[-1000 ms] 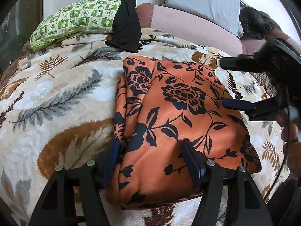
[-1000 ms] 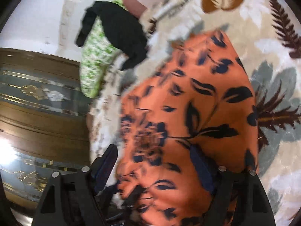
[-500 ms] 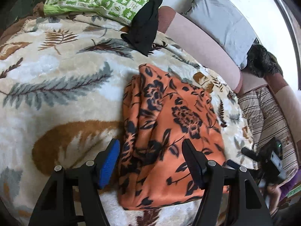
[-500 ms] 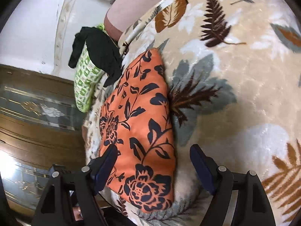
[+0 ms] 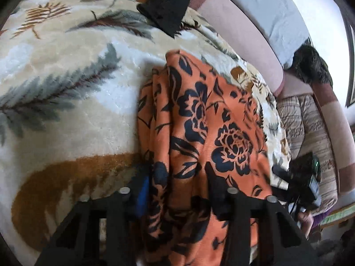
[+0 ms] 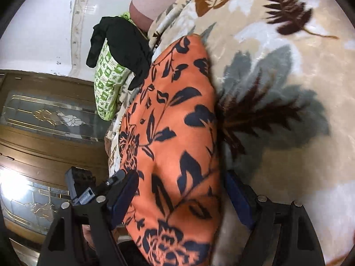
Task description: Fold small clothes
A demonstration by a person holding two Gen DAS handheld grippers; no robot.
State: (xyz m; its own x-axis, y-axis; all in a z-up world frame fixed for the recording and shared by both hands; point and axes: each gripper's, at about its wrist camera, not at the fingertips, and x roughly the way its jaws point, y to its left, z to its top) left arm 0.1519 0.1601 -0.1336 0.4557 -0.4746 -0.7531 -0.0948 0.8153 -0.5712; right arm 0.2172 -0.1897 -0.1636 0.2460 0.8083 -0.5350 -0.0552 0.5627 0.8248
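**Both grippers straddle folded orange garment on bed**

The orange floral garment [image 5: 206,133] lies folded on the leaf-patterned blanket [image 5: 66,102] covering the bed, its long edge running away from both cameras.

Left hand-held gripper [image 5: 177,188]: fingers apart, set on either side of the garment's near end; cloth bunches between them. Half a second ago the fingers stood wider and clear of the fabric; they have since narrowed and the camera has come closer.

Right hand-held gripper [image 6: 179,197]: fingers apart, straddling the garment's opposite end [image 6: 175,133]. Half a second ago only its left finger overlapped the cloth; it has shifted across so the garment now fills the gap.

A black garment [image 5: 168,6] remains draped over the green patterned pillow [image 6: 106,84] beyond.
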